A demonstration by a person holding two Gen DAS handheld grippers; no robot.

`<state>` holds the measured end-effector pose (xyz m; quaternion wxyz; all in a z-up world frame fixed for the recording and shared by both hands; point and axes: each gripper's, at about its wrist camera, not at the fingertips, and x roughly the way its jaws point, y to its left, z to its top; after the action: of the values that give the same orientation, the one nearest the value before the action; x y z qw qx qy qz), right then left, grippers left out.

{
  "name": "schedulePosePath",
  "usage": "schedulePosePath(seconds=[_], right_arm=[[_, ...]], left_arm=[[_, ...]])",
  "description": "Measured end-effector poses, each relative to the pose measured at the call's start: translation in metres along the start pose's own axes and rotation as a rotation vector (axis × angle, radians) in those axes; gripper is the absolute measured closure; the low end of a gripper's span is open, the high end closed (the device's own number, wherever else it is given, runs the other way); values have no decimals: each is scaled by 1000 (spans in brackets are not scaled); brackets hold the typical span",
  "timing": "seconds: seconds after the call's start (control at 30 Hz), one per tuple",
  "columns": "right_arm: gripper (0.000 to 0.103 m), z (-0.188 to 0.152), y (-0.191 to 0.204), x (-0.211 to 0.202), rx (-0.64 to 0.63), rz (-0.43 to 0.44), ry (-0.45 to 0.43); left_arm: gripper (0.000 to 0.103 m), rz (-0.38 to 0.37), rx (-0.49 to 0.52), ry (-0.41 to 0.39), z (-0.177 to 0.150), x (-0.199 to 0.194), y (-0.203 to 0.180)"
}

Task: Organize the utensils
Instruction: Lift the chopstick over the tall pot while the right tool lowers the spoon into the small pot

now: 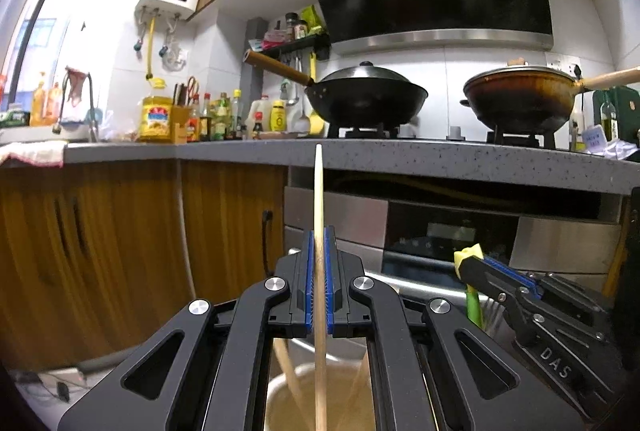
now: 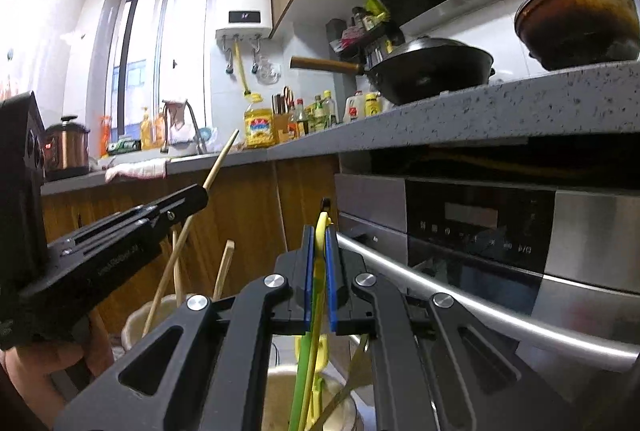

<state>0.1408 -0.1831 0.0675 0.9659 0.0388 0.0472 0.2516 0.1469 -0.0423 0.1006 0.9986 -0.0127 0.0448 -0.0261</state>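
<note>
Mid-sort: left tongs [image 1: 319, 271] clench a wooden chopstick [image 1: 318, 199] at twelve o'clock above a cream holder [image 1: 280, 391], right tongs [image 2: 319, 271] clench a yellow-green utensil [image 2: 320, 231]; neither is stowed yet.

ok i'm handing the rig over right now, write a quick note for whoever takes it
Left hand-held gripper: shut on a single wooden chopstick, held upright over a cream holder that already has wooden chopsticks in it.
Right hand-held gripper: shut on a yellow-green plastic utensil, over a second holder.
Both holders sit low in front of the built-in oven, below the counter.
Done: nothing can be judged finished.
Left: lower and release each piece into its holder; whether more utensils wait is out of view.
</note>
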Motion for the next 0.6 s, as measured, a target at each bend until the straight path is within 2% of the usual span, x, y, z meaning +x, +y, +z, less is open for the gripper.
schedulePosePath(seconds=[0.2, 0.4, 0.6], right_arm=[[98, -7, -3, -15, -6, 26, 34], [97, -12, -8, -28, 45, 63, 106], [97, -27, -5, -25, 61, 84, 202]], left_arm=[[98, -27, 13, 26, -9, -28, 10], [98, -18, 90, 124, -24, -49, 4], [98, 5, 101, 210, -39, -49, 4]])
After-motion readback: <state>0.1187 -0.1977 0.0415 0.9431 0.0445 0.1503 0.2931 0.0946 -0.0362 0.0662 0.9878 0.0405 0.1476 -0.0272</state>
